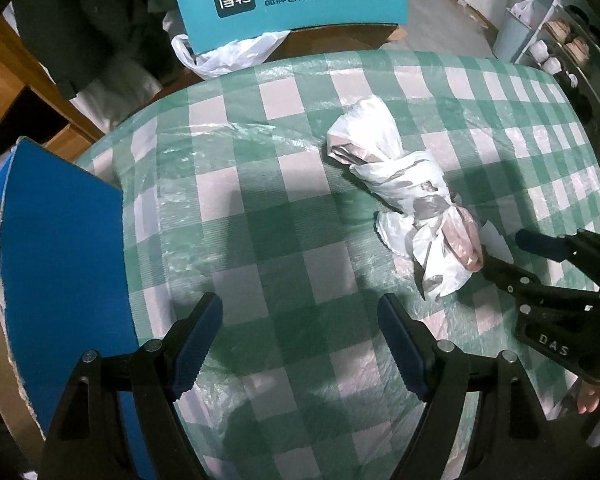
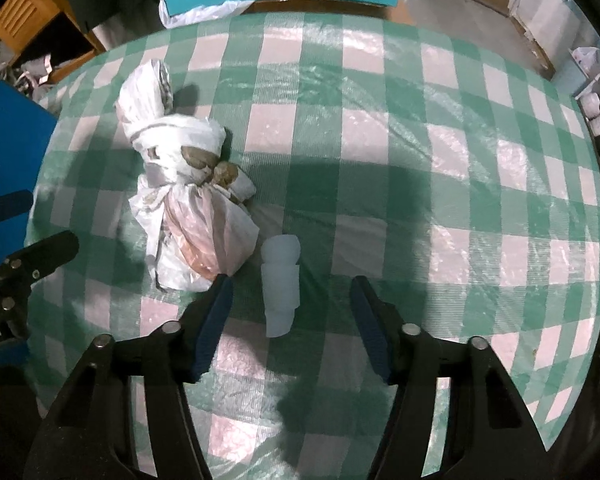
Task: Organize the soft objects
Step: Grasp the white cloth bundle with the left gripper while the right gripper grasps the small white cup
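A knotted white plastic bag bundle (image 1: pixel 412 196) with something pink inside lies on the green-and-white checked tablecloth (image 1: pixel 260 208); it also shows in the right wrist view (image 2: pixel 188 204). A small white folded soft piece (image 2: pixel 281 284) lies just right of the bundle, between my right fingers. My right gripper (image 2: pixel 292 304) is open around that piece, low over the cloth; in the left wrist view it (image 1: pixel 508 252) sits at the bundle's right end. My left gripper (image 1: pixel 300 320) is open and empty, over bare cloth left of the bundle.
A blue box (image 1: pixel 64 272) stands at the table's left edge. A teal printed box (image 1: pixel 292 0) and a white plastic bag (image 1: pixel 228 54) sit beyond the far edge. A wooden cabinet (image 1: pixel 4 80) is at the far left, shelves (image 1: pixel 560 40) at the right.
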